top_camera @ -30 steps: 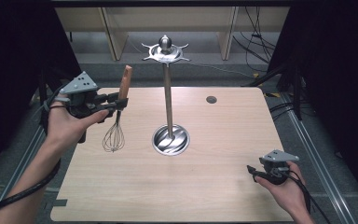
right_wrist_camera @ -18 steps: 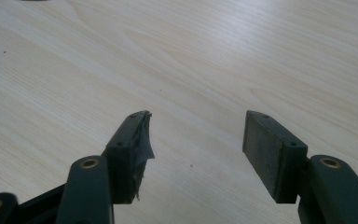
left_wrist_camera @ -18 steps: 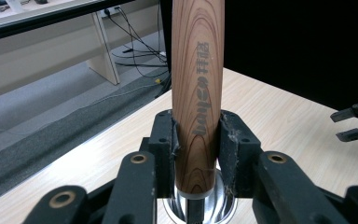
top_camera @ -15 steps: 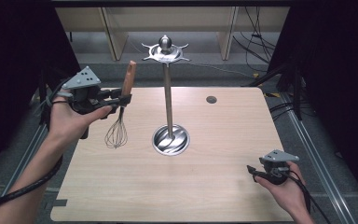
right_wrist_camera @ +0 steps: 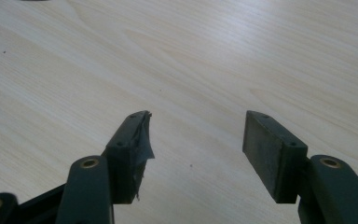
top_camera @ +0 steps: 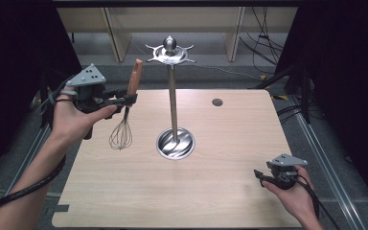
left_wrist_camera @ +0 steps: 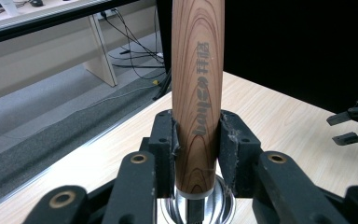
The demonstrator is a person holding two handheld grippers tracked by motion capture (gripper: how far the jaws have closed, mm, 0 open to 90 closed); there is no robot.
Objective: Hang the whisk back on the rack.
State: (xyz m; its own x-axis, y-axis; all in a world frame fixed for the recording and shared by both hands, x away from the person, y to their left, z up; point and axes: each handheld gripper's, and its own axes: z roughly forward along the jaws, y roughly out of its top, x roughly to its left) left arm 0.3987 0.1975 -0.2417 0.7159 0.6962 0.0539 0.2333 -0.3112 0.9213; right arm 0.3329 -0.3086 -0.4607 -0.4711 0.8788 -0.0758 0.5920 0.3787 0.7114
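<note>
A whisk (top_camera: pixel 121 134) with a wooden handle (top_camera: pixel 134 76) hangs upright above the table's left side, wire head down. My left gripper (top_camera: pixel 130 98) is shut on the handle's lower part; in the left gripper view the handle (left_wrist_camera: pixel 197 93) stands clamped between the two pads. A steel utensil stand (top_camera: pixel 172 96) rises from a round base (top_camera: pixel 175 143) at the table's middle, with a hooked crown (top_camera: pixel 169 52) on top, just right of the whisk. My right gripper (top_camera: pixel 259 175) rests low at the table's front right, open, with nothing between its jaws (right_wrist_camera: pixel 196 140).
The light wooden table (top_camera: pixel 220 191) has a small dark hole (top_camera: pixel 217 102) near its back right. Shelving legs and cables lie on the floor beyond the far edge. Black curtains close both sides.
My left gripper has lifted the whisk higher and carried it right, toward the stand's top. The right gripper has stayed put.
</note>
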